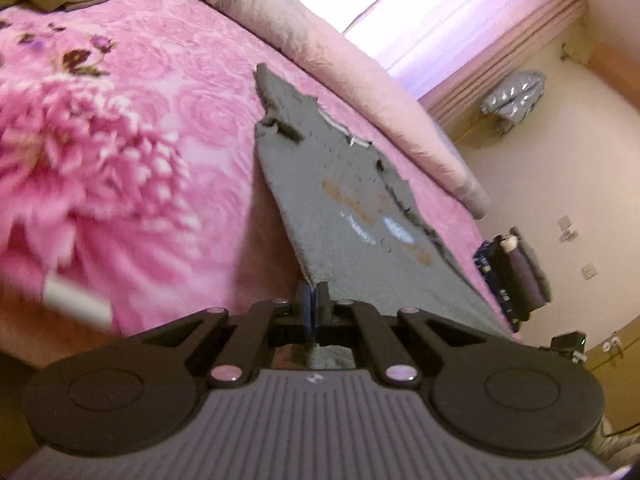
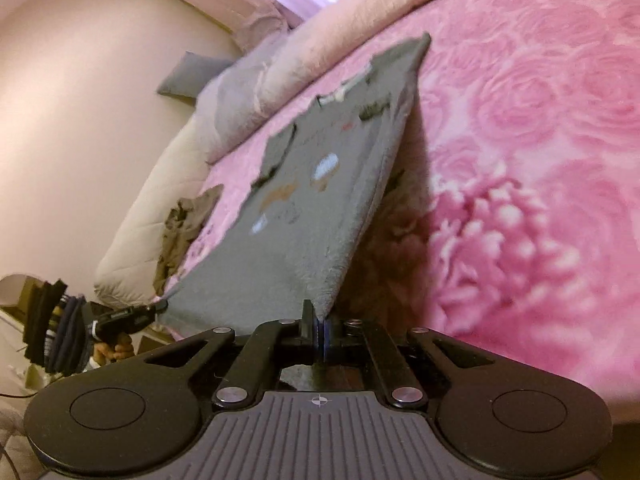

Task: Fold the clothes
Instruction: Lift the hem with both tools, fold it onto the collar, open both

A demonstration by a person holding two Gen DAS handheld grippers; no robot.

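Grey garment lifted for a fold

Left tool (image 1: 313, 296) and right tool (image 2: 316, 312) each pinch a near corner of the garment (image 1: 344, 200), stretching it taut toward twelve o'clock above the bed (image 1: 160, 128).

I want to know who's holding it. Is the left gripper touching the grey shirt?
Touching. In the left wrist view the left gripper has its jaws closed on the near edge of the grey shirt, with no gap showing.

Left gripper (image 1: 313, 300): jaws pinched together on the near corner of the grey garment (image 1: 352, 200), held aloft.
Right gripper (image 2: 318, 316): jaws likewise clamped on a near garment corner, fingers pointing forward.
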